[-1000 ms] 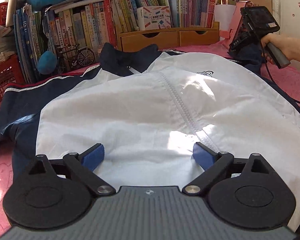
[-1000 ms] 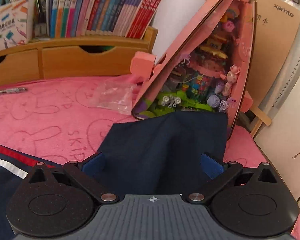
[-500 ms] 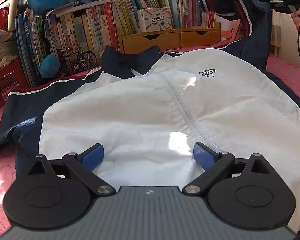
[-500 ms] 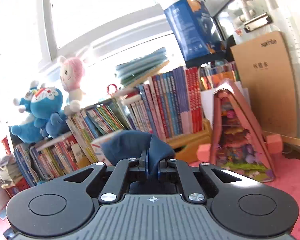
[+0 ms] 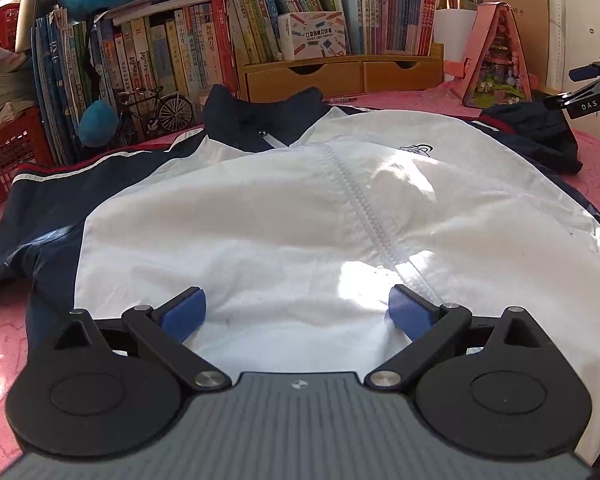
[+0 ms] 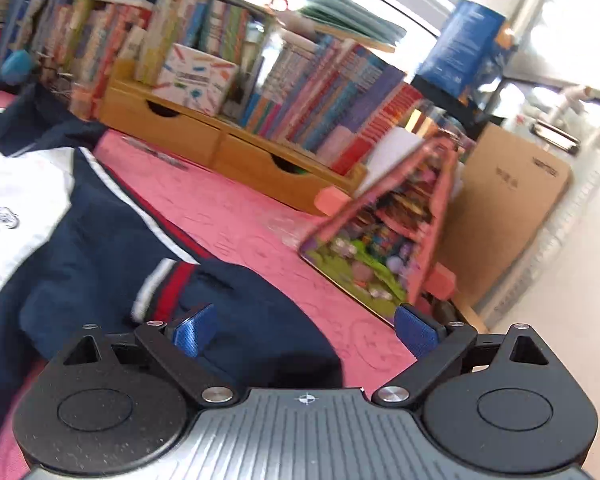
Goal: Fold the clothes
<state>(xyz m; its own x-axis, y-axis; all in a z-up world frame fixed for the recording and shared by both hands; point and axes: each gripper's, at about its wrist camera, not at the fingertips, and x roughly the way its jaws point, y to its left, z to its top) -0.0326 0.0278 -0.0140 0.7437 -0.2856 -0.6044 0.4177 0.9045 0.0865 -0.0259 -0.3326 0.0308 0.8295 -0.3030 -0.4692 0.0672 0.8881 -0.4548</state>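
Presently, right gripper (image 6: 304, 330): jaws spread wide, holding nothing, poised just above a bunched navy sleeve (image 6: 236, 320) with red-and-white cuff stripe. Left gripper (image 5: 296, 312): jaws likewise apart and empty, over the hem of the white-and-navy zip jacket (image 5: 300, 216). Jacket: front up, zipped, body spread flat on the pink mat (image 6: 240, 216), collar toward the wooden drawer unit (image 5: 340, 76); the other sleeve (image 5: 40, 200) lies stretched out sideways. Handling note, by judgement: the bunched sleeve wants gripping near the cuff and laying straight across the white panel, the hem kept pinned so the body does not drag.
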